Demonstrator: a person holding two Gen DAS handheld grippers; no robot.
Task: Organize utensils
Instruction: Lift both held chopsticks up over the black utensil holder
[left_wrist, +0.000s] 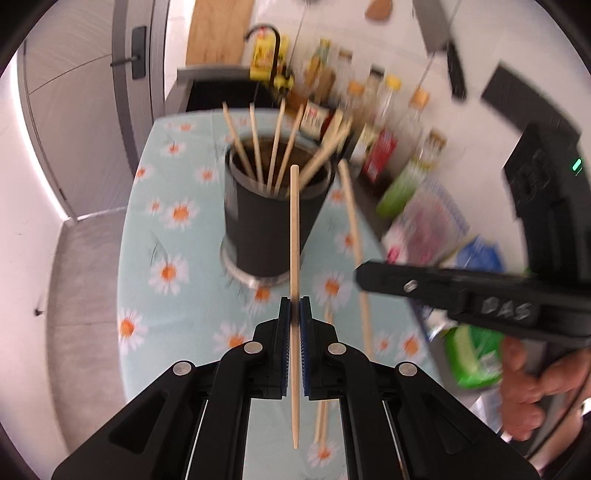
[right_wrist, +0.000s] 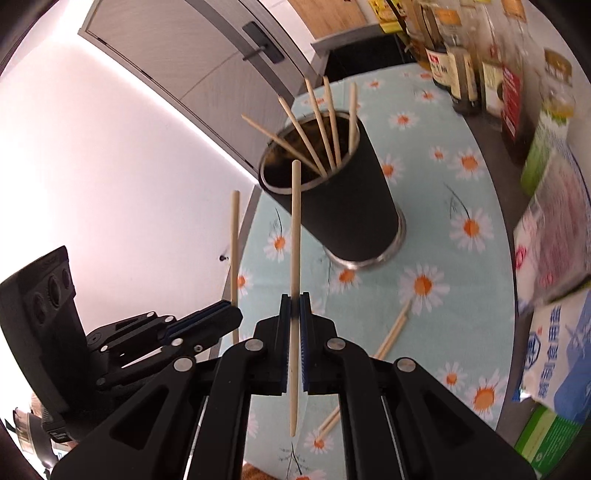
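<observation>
A black utensil cup (left_wrist: 271, 218) with a steel rim stands on the daisy tablecloth and holds several wooden chopsticks (left_wrist: 255, 147). My left gripper (left_wrist: 294, 314) is shut on one chopstick (left_wrist: 294, 236), held upright just short of the cup. My right gripper (right_wrist: 294, 314) is shut on another chopstick (right_wrist: 295, 229), also upright near the cup (right_wrist: 332, 192). In the left wrist view the right gripper (left_wrist: 364, 275) and its chopstick (left_wrist: 352, 229) come in from the right. In the right wrist view the left gripper (right_wrist: 231, 312) shows at lower left. A pair of loose chopsticks (right_wrist: 393, 330) lies on the cloth.
Sauce bottles (left_wrist: 369, 96) and jars line the back right edge of the round table (left_wrist: 177, 288). Packets and boxes (right_wrist: 554, 354) crowd the right side. A black sink (left_wrist: 221, 88) with a tap sits behind the table. A grey door (right_wrist: 207, 48) is at the left.
</observation>
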